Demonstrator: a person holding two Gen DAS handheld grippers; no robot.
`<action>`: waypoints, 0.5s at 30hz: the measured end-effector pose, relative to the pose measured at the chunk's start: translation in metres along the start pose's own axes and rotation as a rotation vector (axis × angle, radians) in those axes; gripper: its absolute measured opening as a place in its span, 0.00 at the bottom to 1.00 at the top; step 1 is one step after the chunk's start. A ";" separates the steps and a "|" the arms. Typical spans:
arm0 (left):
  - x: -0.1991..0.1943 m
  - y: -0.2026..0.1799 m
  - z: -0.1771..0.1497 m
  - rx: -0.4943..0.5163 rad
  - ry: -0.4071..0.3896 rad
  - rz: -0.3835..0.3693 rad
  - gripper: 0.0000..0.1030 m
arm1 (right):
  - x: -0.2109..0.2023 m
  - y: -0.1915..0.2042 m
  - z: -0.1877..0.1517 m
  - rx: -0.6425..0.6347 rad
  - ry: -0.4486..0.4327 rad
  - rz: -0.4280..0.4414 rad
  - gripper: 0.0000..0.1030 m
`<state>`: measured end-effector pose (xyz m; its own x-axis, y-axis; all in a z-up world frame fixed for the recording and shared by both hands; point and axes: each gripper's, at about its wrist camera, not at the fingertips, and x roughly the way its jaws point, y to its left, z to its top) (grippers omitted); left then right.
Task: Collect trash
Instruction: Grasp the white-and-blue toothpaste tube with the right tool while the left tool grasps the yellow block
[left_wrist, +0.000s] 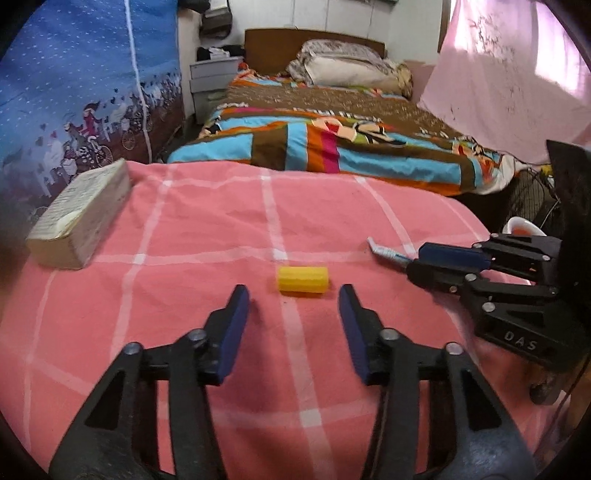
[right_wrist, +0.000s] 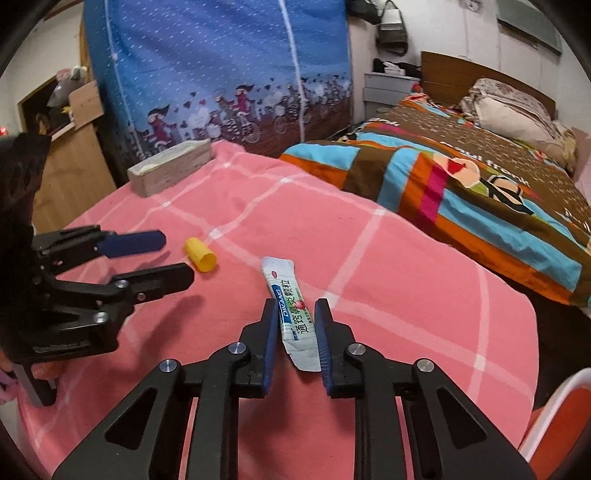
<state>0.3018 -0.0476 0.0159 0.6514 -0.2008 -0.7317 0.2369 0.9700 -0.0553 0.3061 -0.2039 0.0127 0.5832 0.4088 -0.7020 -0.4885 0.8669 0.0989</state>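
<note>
Two scraps lay on our pink-checked worktop (right_wrist: 388, 266): right tongs (right_wrist: 295, 332) flanked the sachet (right_wrist: 295, 317) at lower centre, barely parted and needing a squarer squeeze; left tongs (left_wrist: 293, 306) stood spread, just short of the yellow cap (left_wrist: 303, 279).

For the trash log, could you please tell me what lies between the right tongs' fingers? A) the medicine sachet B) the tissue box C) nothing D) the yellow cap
A: the medicine sachet lies between the right tongs, while the yellow cap sits ahead of the open left tongs.
</note>
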 end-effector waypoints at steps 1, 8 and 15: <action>0.002 0.000 0.001 -0.002 0.007 -0.001 0.47 | 0.000 -0.001 0.000 0.006 -0.003 -0.002 0.16; 0.008 -0.005 0.005 0.000 0.021 0.035 0.32 | 0.003 -0.003 0.000 0.031 -0.001 0.011 0.16; -0.003 -0.014 0.000 0.003 -0.003 0.052 0.31 | -0.001 -0.006 -0.002 0.058 -0.019 0.031 0.15</action>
<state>0.2963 -0.0603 0.0190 0.6651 -0.1509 -0.7314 0.2053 0.9786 -0.0152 0.3071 -0.2104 0.0110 0.5809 0.4406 -0.6844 -0.4684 0.8686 0.1617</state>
